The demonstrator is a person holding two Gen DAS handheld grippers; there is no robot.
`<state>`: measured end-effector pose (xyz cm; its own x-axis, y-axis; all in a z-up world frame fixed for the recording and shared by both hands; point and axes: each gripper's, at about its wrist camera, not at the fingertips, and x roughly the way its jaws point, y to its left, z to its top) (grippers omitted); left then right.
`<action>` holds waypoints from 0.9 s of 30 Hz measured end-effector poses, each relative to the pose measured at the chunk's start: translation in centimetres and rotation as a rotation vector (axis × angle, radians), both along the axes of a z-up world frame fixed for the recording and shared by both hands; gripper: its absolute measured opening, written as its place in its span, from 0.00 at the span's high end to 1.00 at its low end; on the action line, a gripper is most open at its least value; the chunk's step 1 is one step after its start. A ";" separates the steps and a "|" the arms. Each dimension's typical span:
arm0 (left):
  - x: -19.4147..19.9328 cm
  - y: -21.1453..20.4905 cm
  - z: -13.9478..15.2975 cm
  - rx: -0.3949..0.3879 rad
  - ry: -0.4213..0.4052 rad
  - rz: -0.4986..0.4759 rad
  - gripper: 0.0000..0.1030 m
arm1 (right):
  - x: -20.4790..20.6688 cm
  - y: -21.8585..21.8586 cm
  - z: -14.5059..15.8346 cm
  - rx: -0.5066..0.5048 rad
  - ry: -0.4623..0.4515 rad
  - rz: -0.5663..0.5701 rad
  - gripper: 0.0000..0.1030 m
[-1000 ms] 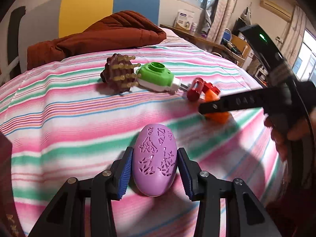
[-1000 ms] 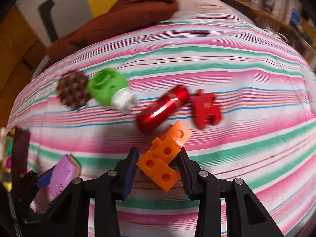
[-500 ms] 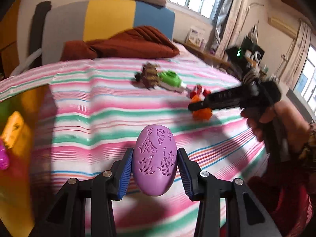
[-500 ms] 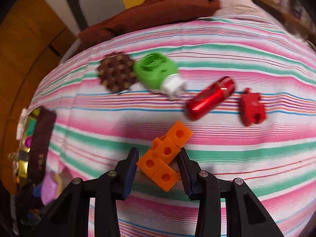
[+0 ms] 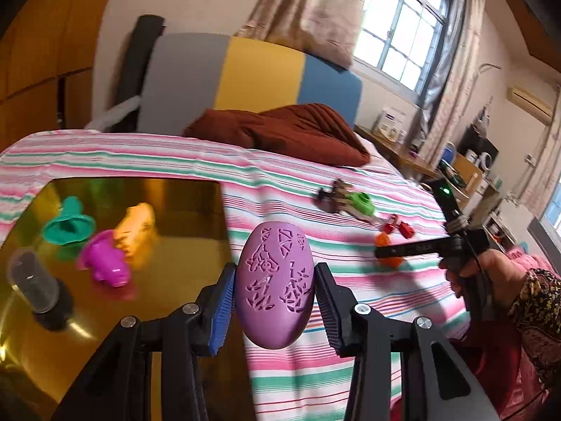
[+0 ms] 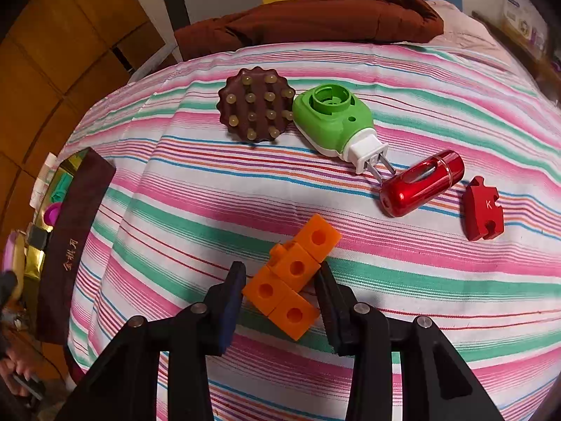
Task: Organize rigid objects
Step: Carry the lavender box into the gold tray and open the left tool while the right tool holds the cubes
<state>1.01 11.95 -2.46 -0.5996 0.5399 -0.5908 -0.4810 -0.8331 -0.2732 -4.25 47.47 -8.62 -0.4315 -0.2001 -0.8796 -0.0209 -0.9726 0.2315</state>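
In my left claw [image 5: 274, 296] sits a lilac egg [image 5: 274, 286] with cut-out leaf shapes; my right claw [image 6: 280, 291] carries orange cubes [image 6: 292, 279]. The bedsheet [image 6: 175, 189] runs in pink, white and green stripes. On it, past the cubes: a brown studded disc [image 6: 256, 105], a green-and-white plug [image 6: 333, 119], a glossy red capsule [image 6: 420, 184], a red puzzle piece [image 6: 484, 208]. Left of the egg, a gold box [image 5: 196, 231] holds teal, magenta and orange toys.

Black jaws, blue pads [image 5: 221, 310], silver screws; patterned sleeve [image 5: 538, 312].
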 end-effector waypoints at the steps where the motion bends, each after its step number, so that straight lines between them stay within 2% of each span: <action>1: -0.1 -0.7 0.0 -0.002 -0.002 0.016 0.57 | 0.1 -0.1 0.1 0.014 0.003 0.008 0.60; 7: -1.5 -3.9 -1.4 -0.034 -0.036 0.107 0.57 | 0.3 -0.1 0.3 0.037 0.010 0.018 0.60; 11: -2.4 -5.7 -2.5 -0.036 -0.086 0.153 0.57 | 0.1 -0.2 0.2 0.040 0.012 0.018 0.60; 20: -4.2 -7.5 -4.7 -0.093 -0.161 0.207 0.57 | 0.1 -0.5 0.1 0.062 0.019 0.028 0.60; 27: -4.5 -8.7 -5.6 -0.158 -0.162 0.254 0.57 | 0.0 -0.8 0.1 0.084 0.025 0.031 0.59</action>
